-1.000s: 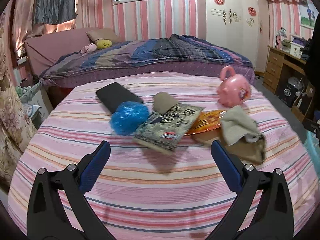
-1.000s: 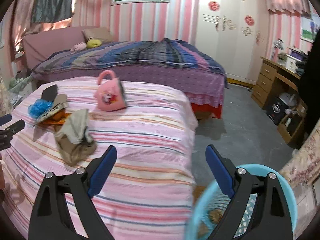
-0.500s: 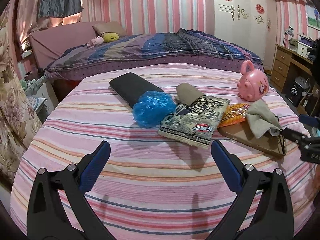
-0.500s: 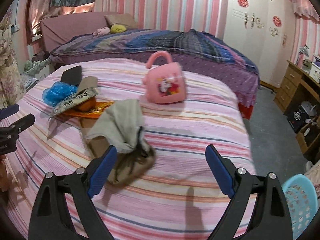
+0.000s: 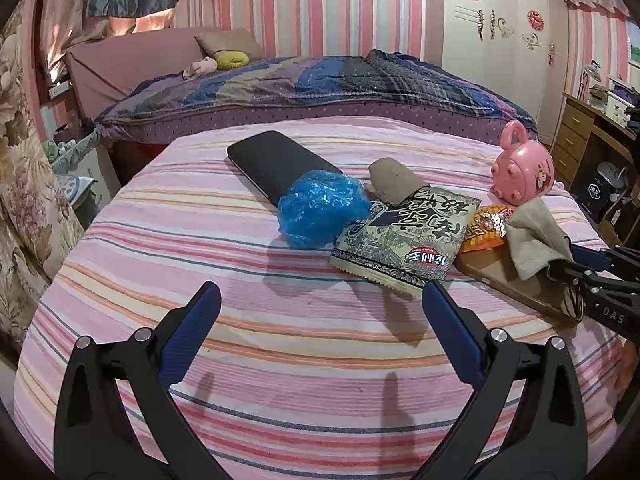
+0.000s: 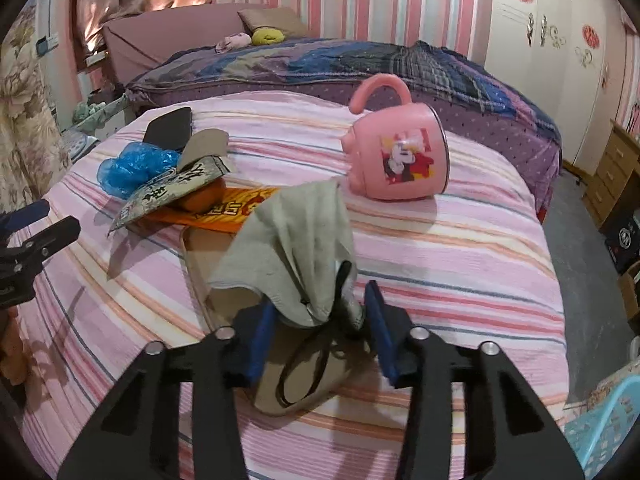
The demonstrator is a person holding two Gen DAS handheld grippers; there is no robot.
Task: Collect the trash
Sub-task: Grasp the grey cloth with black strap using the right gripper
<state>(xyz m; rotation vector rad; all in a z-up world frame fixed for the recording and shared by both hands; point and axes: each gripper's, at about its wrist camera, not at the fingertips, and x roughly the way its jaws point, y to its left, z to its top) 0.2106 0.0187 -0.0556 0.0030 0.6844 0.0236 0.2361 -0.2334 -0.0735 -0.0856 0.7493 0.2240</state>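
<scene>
Trash lies on a pink striped bed [image 5: 240,360]: a blue crumpled plastic bag [image 5: 322,208], a grey printed snack packet [image 5: 408,236], an orange wrapper [image 5: 486,226] and a grey-green crumpled cloth [image 6: 300,248] on a brown pouch [image 6: 304,380]. My left gripper [image 5: 320,336] is open and empty, short of the packet. My right gripper [image 6: 318,328] has its jaws narrowed around the lower end of the cloth; firm contact cannot be made out. It shows in the left wrist view [image 5: 596,276] at the right edge.
A pink cartoon mug [image 6: 396,160] lies on its side behind the cloth. A black flat case [image 5: 276,164] and a brown cardboard tube [image 5: 396,180] sit by the blue bag. A light blue basket [image 6: 604,428] stands on the floor at lower right. A second bed lies behind.
My right gripper swung from the basket to the bed, moved up to the cloth and narrowed its jaws around it. My left gripper moved closer to the trash pile, still open.
</scene>
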